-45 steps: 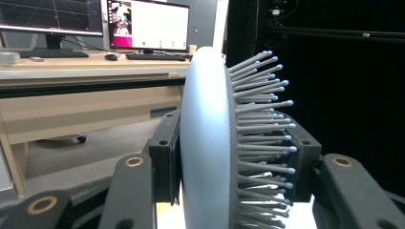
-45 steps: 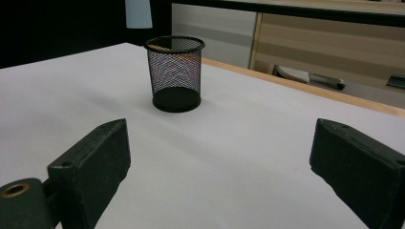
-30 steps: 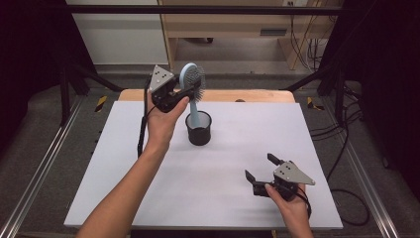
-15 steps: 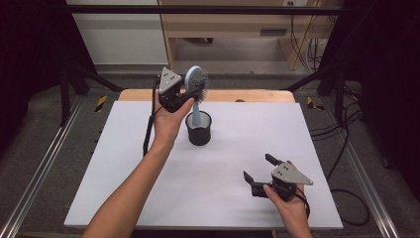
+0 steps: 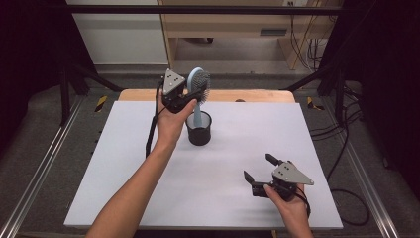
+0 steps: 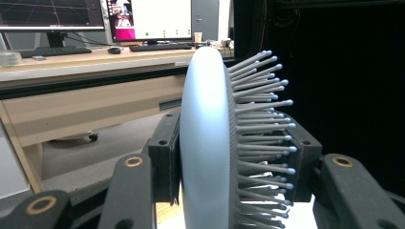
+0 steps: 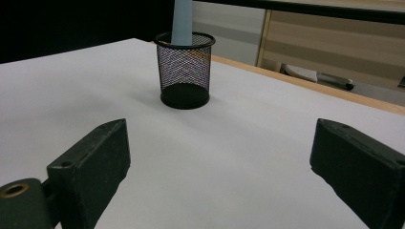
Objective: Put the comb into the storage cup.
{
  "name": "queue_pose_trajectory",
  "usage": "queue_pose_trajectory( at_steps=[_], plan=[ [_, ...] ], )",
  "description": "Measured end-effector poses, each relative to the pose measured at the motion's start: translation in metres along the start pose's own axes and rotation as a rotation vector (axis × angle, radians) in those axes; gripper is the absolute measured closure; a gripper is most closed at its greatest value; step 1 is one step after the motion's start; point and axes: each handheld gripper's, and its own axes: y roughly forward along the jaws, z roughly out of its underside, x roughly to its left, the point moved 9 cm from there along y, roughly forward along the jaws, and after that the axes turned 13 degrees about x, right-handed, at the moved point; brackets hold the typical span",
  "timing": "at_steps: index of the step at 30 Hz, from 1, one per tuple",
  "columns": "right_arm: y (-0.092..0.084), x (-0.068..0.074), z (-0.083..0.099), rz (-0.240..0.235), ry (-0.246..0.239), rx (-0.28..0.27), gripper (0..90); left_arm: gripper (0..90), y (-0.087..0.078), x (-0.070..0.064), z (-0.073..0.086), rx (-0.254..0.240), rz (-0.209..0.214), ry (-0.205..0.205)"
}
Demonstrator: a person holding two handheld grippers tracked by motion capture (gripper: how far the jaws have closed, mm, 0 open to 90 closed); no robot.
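left gripper [image 5: 190, 96]: raised over mesh cup [image 5: 199, 128], jaws clamped on hairbrush [image 5: 198, 89] head
right gripper [image 5: 260, 171]: low near bench [image 5: 124, 163] front, jaws apart
writing: none readable

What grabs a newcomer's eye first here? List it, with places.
The pale blue hairbrush, clamped at its head by the left hand-held gripper, stands handle-down in a black mesh cup at the table's far middle. The right hand-held gripper rests open near the front right of the white table.
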Motion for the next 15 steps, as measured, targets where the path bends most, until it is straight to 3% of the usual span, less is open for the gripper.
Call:
queue_pose_trajectory(
  at_steps=[15],
  plan=[
    [0.0005, 0.0008, 0.0002, -0.001, -0.003, 0.002, 6.8, 50.1, 0.0014, 0.0064, 0.0052, -0.005, -0.008, -0.002]
  ],
)
